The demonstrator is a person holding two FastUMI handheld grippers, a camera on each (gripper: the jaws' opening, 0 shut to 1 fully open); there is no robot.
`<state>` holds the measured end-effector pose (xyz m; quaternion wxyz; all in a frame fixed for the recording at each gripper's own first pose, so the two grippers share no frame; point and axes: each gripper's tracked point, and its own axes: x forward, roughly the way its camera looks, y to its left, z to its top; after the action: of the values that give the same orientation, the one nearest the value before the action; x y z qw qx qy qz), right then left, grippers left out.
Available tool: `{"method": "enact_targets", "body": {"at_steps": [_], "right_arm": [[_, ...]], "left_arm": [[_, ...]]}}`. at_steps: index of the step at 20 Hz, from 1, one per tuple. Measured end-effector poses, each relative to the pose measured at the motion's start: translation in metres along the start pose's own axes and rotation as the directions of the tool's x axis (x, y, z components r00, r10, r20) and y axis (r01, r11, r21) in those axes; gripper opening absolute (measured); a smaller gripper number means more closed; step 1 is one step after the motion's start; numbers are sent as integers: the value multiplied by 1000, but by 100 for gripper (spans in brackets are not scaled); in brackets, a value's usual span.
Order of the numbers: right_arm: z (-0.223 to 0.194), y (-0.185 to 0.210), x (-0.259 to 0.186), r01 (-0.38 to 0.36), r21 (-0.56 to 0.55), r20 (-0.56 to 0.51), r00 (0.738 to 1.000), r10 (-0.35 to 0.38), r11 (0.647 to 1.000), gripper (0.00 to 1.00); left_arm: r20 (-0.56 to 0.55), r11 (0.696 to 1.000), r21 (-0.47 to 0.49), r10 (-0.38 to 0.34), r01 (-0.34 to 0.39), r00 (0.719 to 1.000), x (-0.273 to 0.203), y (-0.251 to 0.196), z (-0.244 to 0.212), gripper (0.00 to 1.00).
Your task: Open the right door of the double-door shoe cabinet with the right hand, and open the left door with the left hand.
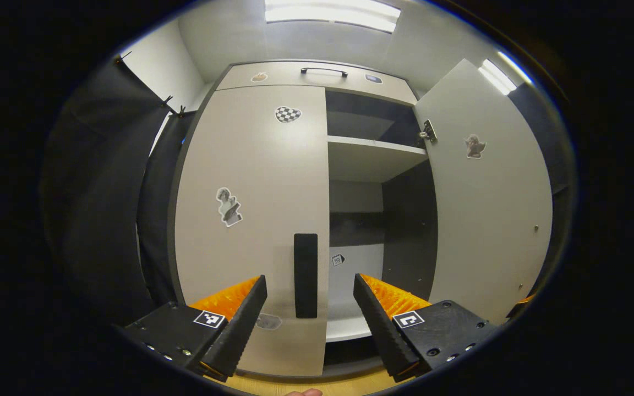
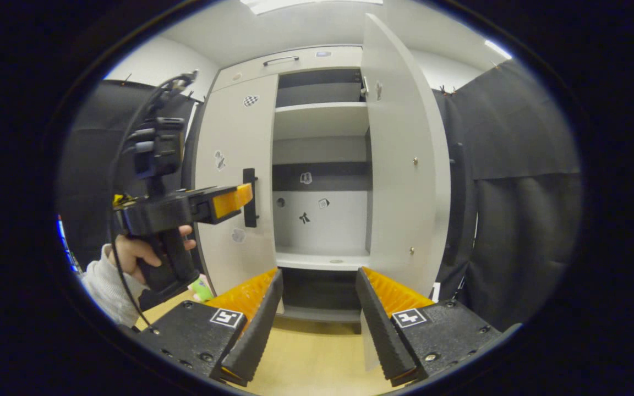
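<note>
shoe cabinet [image 1: 273, 77] w/ double doors sits straight ahead of us; right door [image 1: 487, 203] is already swung wide, showing shelves [image 1: 375, 146] inside, while left door [image 1: 251, 203] is flush shut. so by our read the right-hand half is done & left half is what's left. key relation: the left door's handle [image 1: 305, 275], a dark bar w/ its long axis vertical, sits near the door's inner edge, dead ahead of our left gripper [image 1: 310, 305] & lined up betw its two fingers. left gripper is spread wide, holding nothing; handle looks close in front but not yet touched. in right gripper view we see that same left gripper [image 2: 242, 197] from the side, held in a hand [image 2: 141, 247], tip level w/ the handle [image 2: 249, 197] & just beside it. our right gripper [image 2: 317, 308] also spread wide & empty, hanging back over the wood floor [image 2: 311, 357], facing the open half. left hand is clearly nearer the handle. next, we judge: ease fwd so fingers straddle the bar, close across it, pull outward, arcing to our left about the outer-edge hinges.
</note>
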<state>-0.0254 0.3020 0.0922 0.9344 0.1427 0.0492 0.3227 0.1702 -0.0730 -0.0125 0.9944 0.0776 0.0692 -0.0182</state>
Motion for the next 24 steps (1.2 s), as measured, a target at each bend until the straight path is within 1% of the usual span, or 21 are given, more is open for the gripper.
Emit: {"method": "enact_targets", "body": {"at_steps": [2,3,7,11,13,19,22,24], "right_arm": [[-1,-1,-4,-2,5,4,1000,2,1000,84],[-1,-3,-3,0,7,4,1000,0,1000,84],[2,-9,-1,16,10,0,1000,-16,1000,84],[2,-15,2,32,15,4,999,-32,999,84],[2,-18,4,35,16,5,999,-35,999,84],[-1,-19,10,40,4,1,999,-40,999,84],[-3,-17,12,32,5,2,999,-32,999,84],[-6,-17,14,30,3,-6,1000,-30,1000,84]], "left_arm": [[-28,999,43,8,-7,1000,18,0,-9,95],[-37,999,48,9,-7,999,27,-1,-14,94],[-84,1000,15,19,-17,996,50,1,-33,95],[-102,999,-3,43,-44,994,64,9,-39,95],[-115,999,-16,43,-45,992,70,11,-42,95],[-115,998,-10,64,-66,991,74,15,-43,93],[-120,997,-8,69,-70,990,73,15,-43,93],[-118,996,-21,84,-87,990,75,21,-44,91]]}}
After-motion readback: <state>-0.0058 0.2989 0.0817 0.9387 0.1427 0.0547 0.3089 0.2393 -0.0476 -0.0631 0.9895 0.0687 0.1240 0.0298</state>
